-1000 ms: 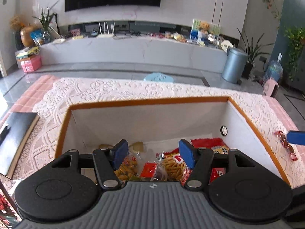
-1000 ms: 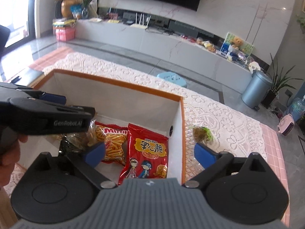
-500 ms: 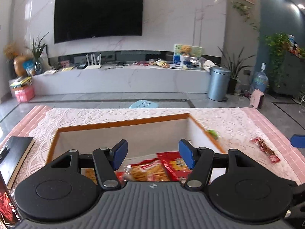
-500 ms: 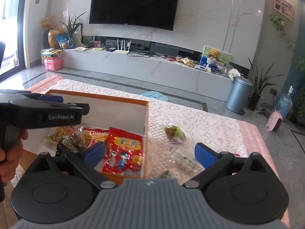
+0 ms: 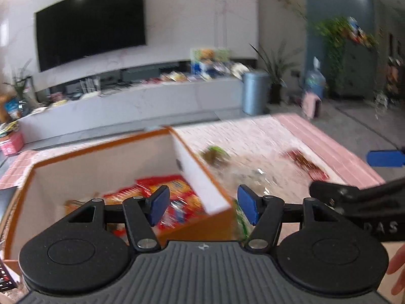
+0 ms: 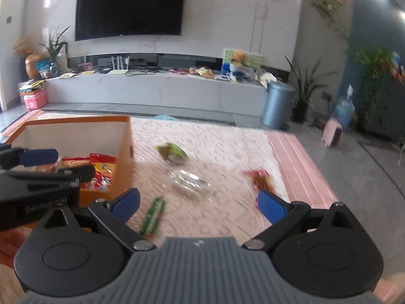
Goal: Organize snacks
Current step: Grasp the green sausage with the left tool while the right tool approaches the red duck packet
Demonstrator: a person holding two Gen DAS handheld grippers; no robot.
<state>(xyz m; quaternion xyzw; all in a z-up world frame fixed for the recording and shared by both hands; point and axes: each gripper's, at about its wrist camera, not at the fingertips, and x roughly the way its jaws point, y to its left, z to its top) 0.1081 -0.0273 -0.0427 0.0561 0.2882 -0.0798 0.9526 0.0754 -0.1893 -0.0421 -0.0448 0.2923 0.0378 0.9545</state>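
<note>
An orange-rimmed box on the lace-covered table holds several red and orange snack bags. My left gripper is open and empty above the box's right front corner. My right gripper is open and empty above the table right of the box. Loose on the cloth lie a green-brown packet, a clear packet, a green stick pack and a red packet. Both views are motion-blurred.
The table's pink right edge drops to the grey floor. Beyond are a white TV bench, a blue bin and potted plants. The other gripper's body shows at each view's side.
Both grippers have swung right and lifted away from the box interior. The loose packets on the cloth have come into view. Both stay open and empty.
</note>
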